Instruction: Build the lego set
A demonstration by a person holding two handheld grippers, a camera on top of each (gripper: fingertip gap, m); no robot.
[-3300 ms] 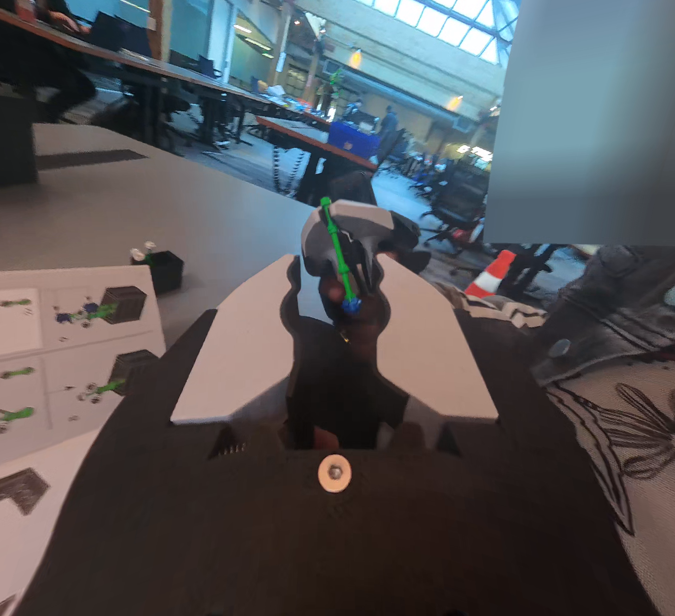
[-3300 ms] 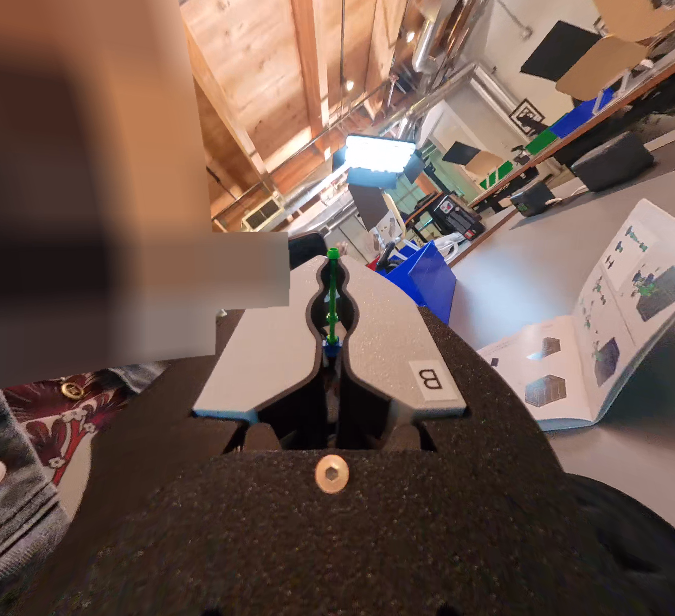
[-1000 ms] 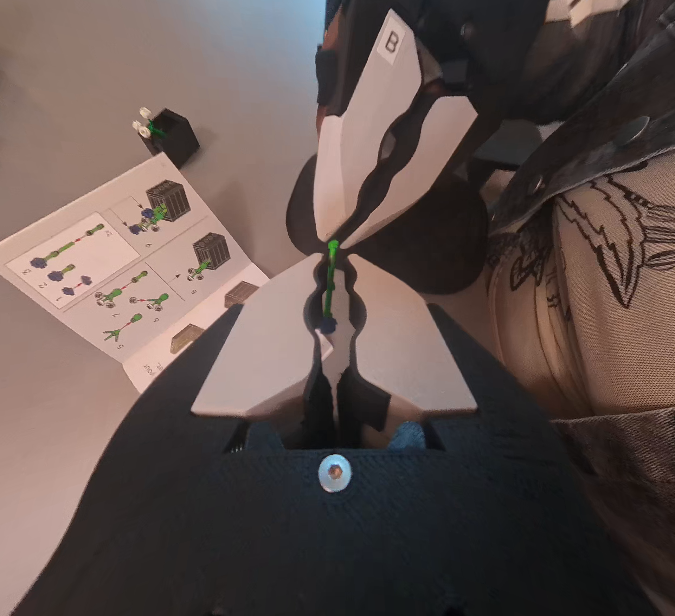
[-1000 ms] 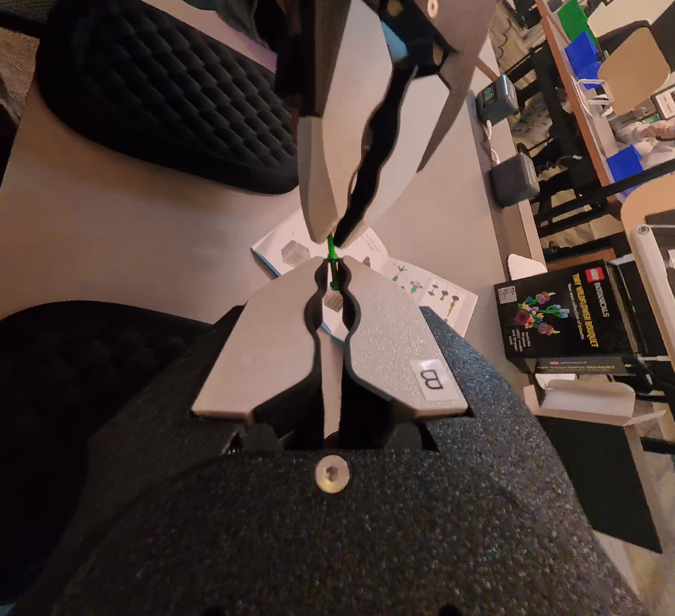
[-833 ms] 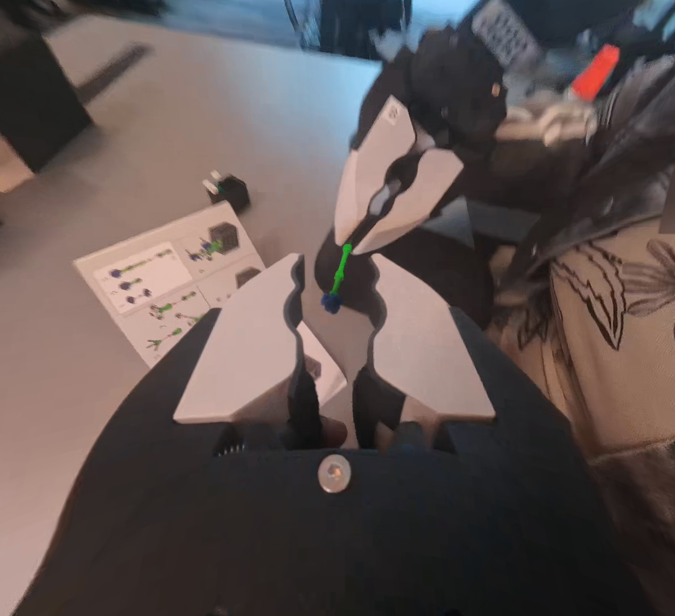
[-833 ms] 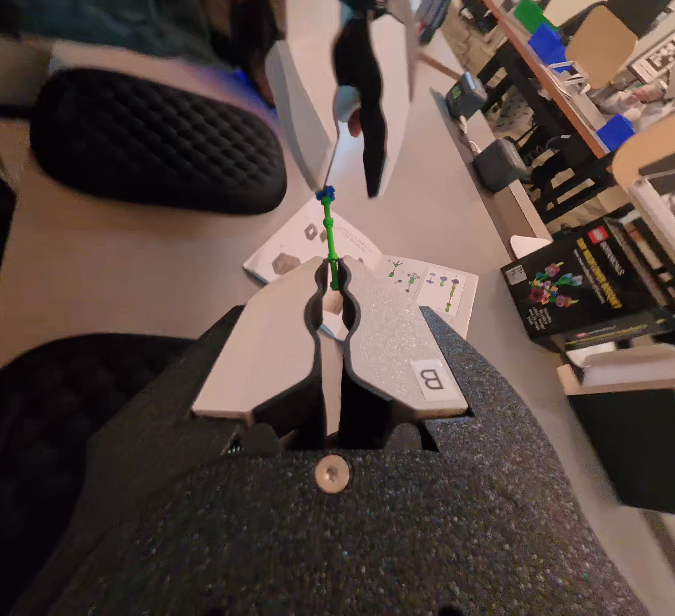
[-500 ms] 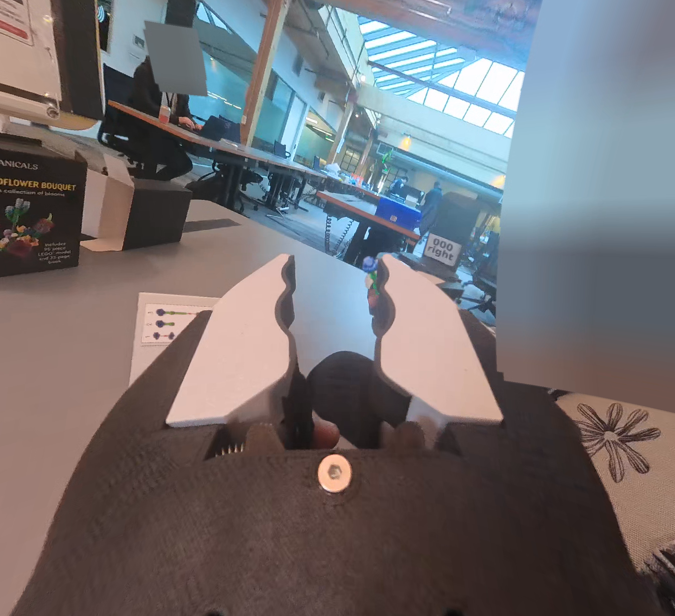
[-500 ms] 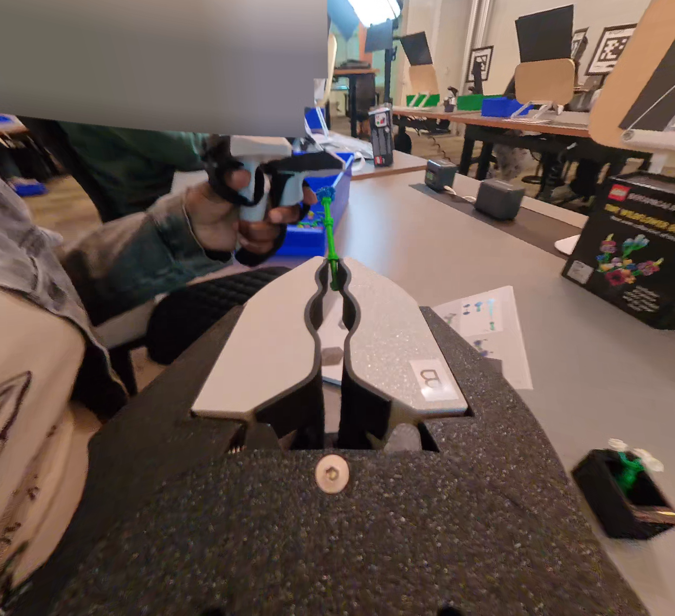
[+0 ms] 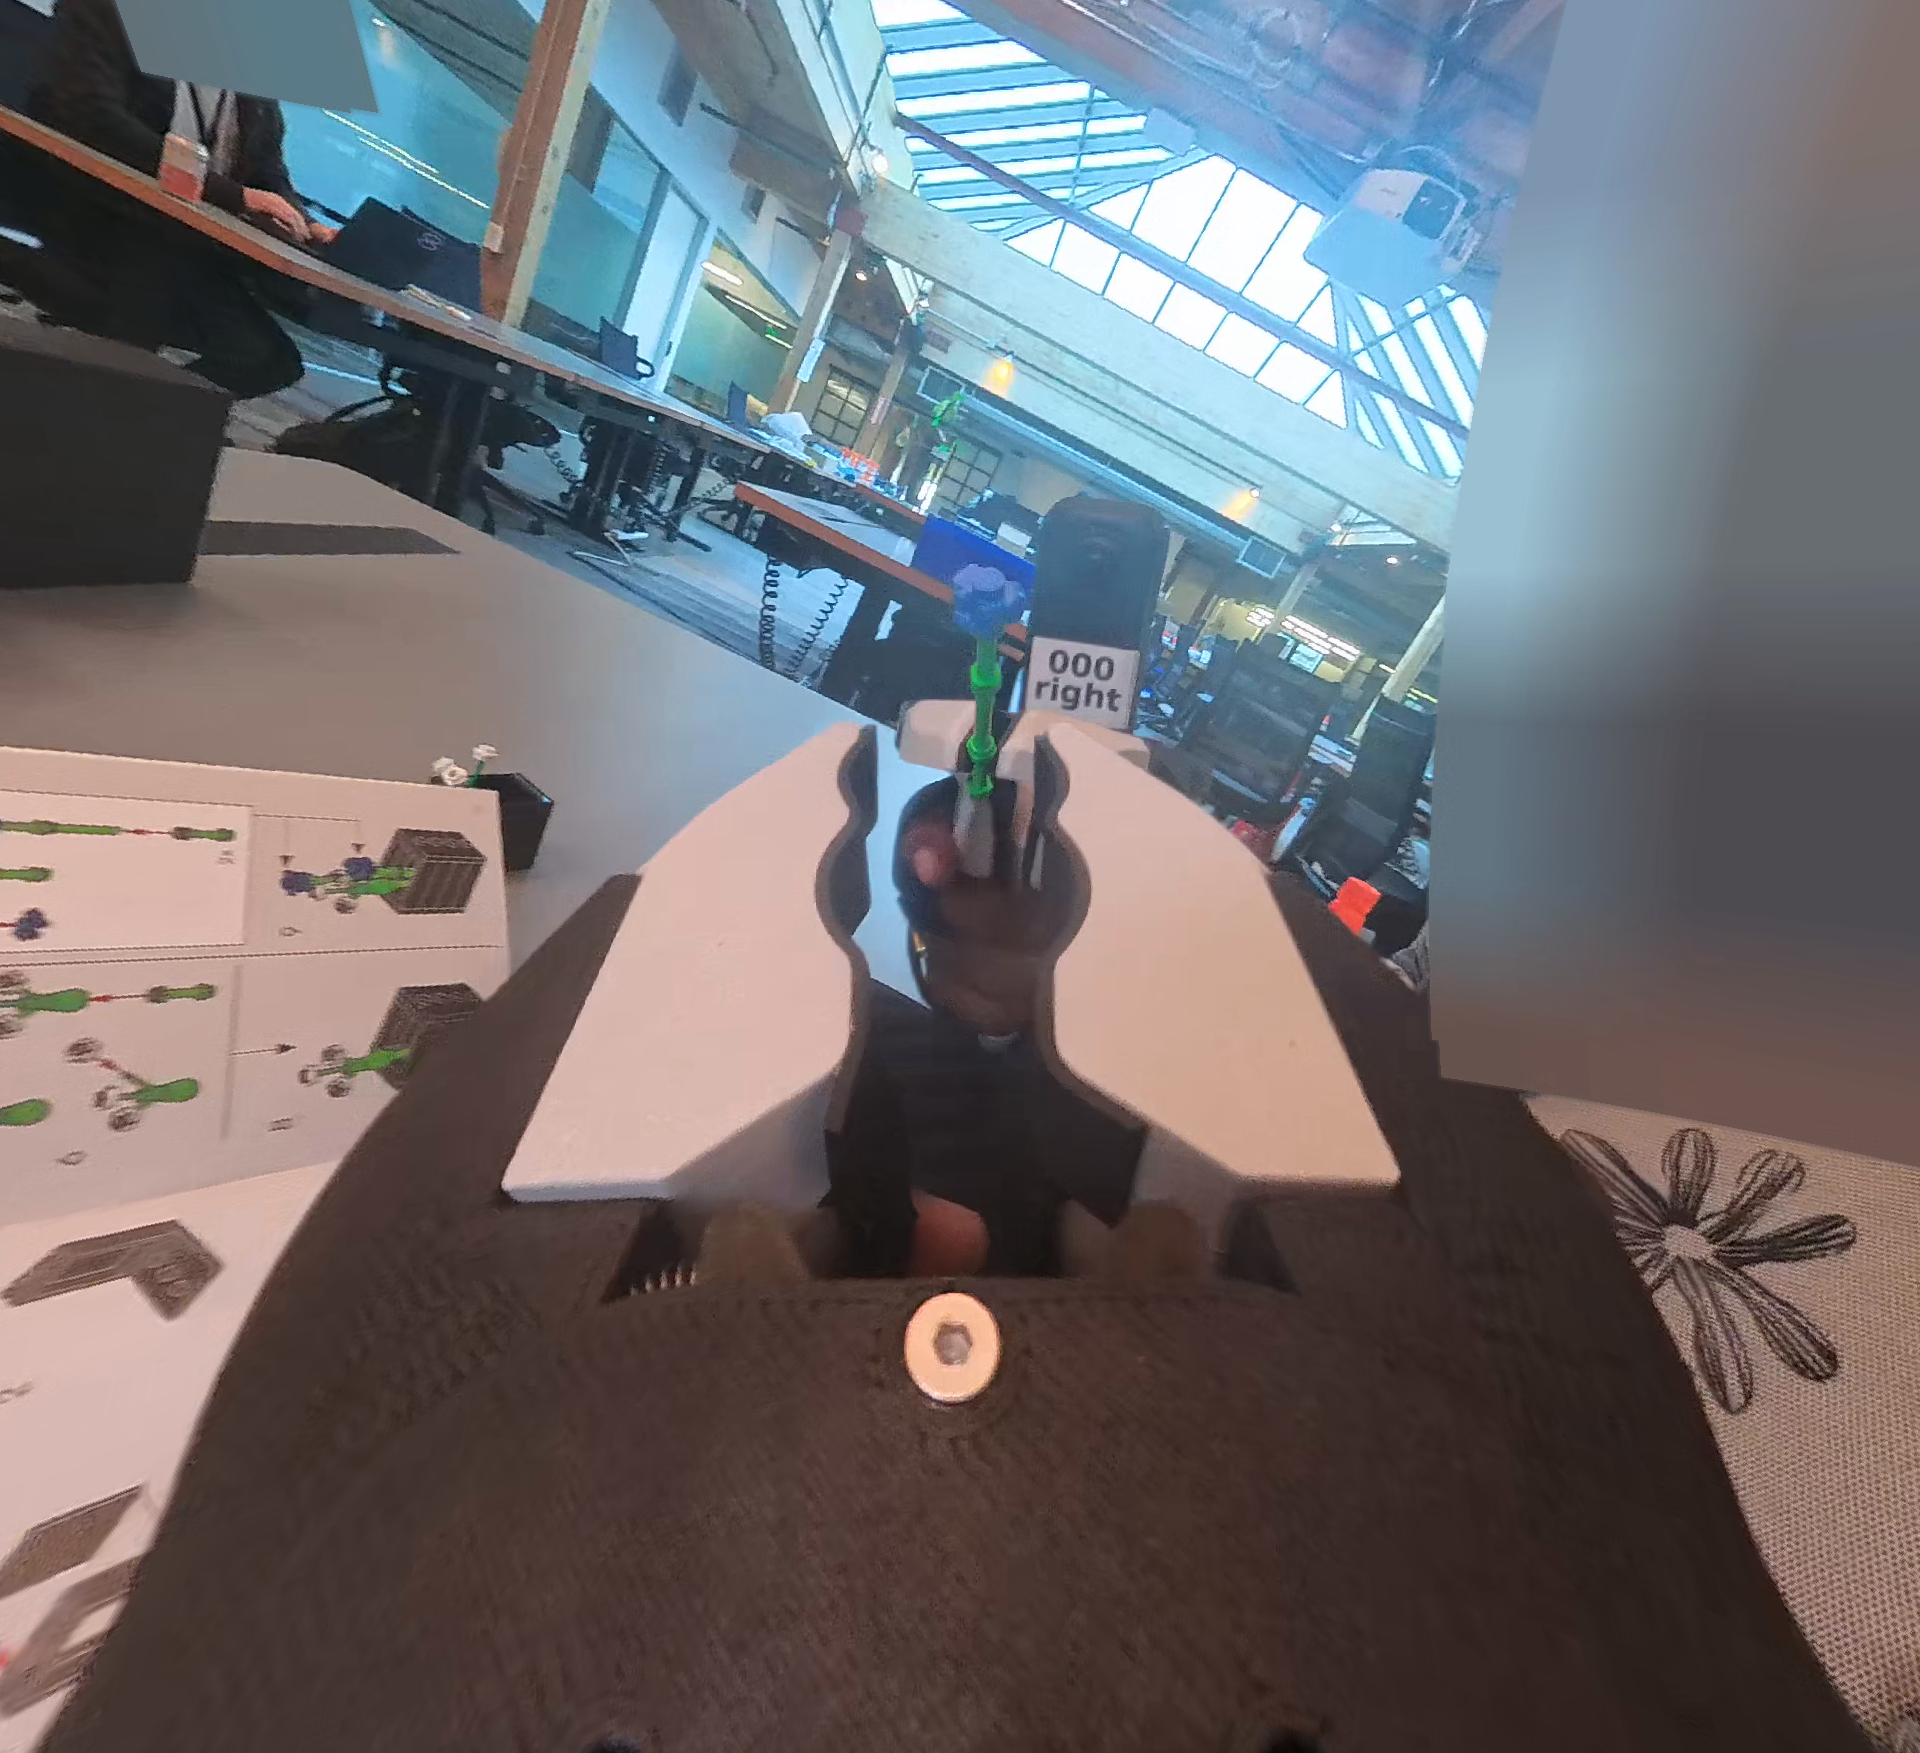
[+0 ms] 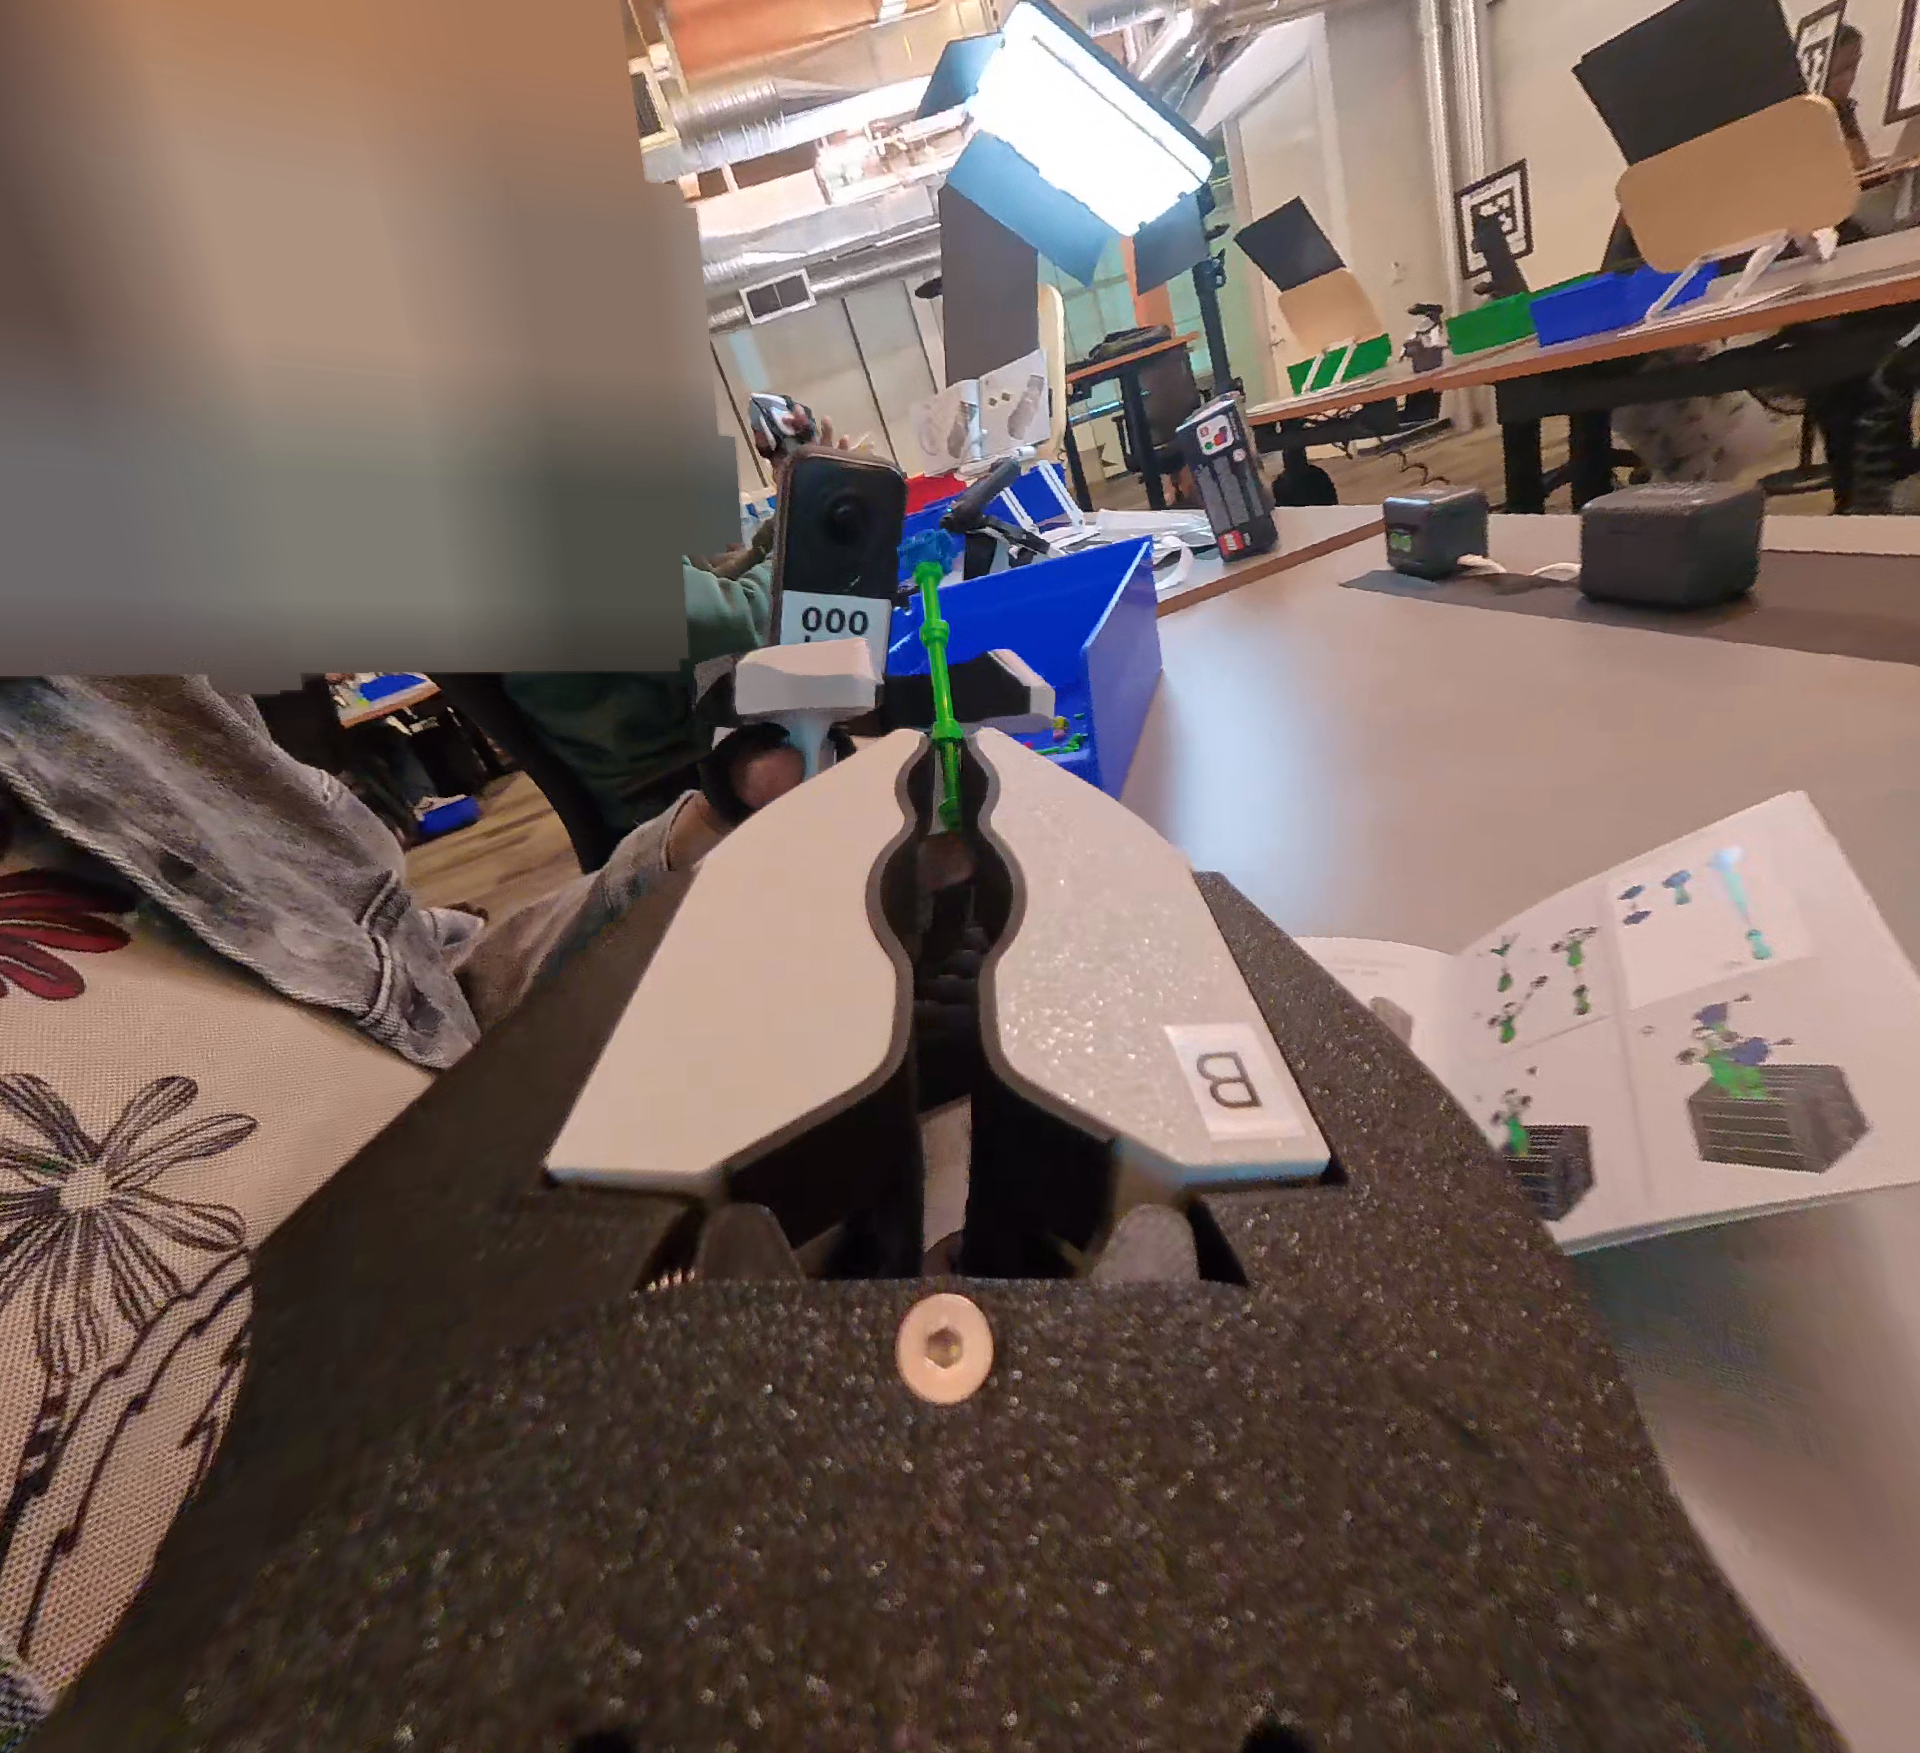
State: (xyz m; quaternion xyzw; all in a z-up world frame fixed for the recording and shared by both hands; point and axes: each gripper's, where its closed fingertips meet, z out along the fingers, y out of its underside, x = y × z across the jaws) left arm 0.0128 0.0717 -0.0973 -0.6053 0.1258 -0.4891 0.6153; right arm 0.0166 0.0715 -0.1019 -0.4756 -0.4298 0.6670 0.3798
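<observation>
Right gripper (image 10: 943, 753): jaws drawn narrow, clamped on the lower end of the green stem (image 10: 941, 675). Stem pinched right at the fingertips, not deep in the jaw cavity; upright, most of its length standing clear above the tips. Blue flower head (image 10: 924, 550) seated on top of the stem.

Left gripper (image 9: 954, 747): jaws parted wide, gripping nothing. Seen through the gap between its fingers: the same stem (image 9: 980, 716) with flower head (image 9: 988, 595), lying beyond the left fingertips, apart from both, held farther off by the right gripper (image 9: 971, 773). Whether the stem stands level with or past the left tips in depth cannot be told exactly.

Relative to the stem, right wrist view: instruction booklet (image 10: 1662, 1017) lower right, open on the grey table (image 10: 1455, 716). Left gripper body (image 10: 805, 677) just left of the stem and behind it, with a black camera (image 10: 836, 540) mounted above. Blue bin (image 10: 1081, 633) behind and to the right. Lit panel lamp (image 10: 1091, 114) far behind, above.

Relative to the stem, left wrist view: booklet (image 9: 249, 955) lower left; small black lego box (image 9: 514, 815) with white flowers (image 9: 468, 761) to the left, just past the booklet's far corner. Long desks (image 9: 499, 353) far behind.
</observation>
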